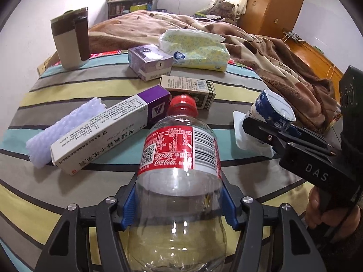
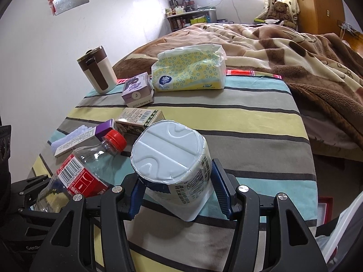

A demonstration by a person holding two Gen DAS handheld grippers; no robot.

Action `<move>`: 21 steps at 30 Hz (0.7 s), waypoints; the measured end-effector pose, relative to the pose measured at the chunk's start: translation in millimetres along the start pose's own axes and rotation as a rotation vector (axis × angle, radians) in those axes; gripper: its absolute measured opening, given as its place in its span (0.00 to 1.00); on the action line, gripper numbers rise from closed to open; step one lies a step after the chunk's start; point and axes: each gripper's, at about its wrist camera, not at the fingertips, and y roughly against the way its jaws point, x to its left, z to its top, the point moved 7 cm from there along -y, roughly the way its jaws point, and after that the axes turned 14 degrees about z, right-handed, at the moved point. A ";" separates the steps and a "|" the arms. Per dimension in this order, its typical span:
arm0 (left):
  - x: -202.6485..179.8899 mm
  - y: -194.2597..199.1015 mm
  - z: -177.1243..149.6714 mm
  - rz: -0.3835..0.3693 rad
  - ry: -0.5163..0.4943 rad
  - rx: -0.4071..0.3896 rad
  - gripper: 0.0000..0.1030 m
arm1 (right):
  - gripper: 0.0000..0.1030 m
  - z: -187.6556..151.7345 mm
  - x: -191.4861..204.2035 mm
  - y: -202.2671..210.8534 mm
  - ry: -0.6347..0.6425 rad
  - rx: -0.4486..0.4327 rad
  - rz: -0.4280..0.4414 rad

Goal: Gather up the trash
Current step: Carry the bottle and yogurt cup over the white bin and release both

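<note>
An empty clear Coca-Cola bottle [image 1: 179, 149] with a red cap and red label sticks out forward from my left gripper [image 1: 179, 200]. The blue pads [image 1: 129, 206] press on its sides near the base, so the gripper is shut on it. My right gripper [image 2: 179, 192] is shut on a white plastic yogurt cup [image 2: 168, 151], held tilted with its flat bottom toward the camera. In the left wrist view the right gripper [image 1: 275, 128] and cup [image 1: 272, 108] are at the right, held by a hand. In the right wrist view the bottle [image 2: 90, 165] lies at the lower left.
The striped tablecloth [image 2: 226, 117] carries a long white and purple box [image 1: 109, 127], a white foam sleeve [image 1: 65, 131], a green box [image 1: 188, 88], a small purple box [image 1: 149, 62], a yellow tissue pack [image 1: 195, 49] and a brown mug [image 1: 70, 38]. A bed with a brown blanket [image 2: 295, 52] lies behind.
</note>
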 end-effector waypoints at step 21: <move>-47.4 88.2 -9.3 -0.047 -0.048 -0.161 0.60 | 0.54 -16.1 -6.7 102.4 -0.017 -0.149 -0.062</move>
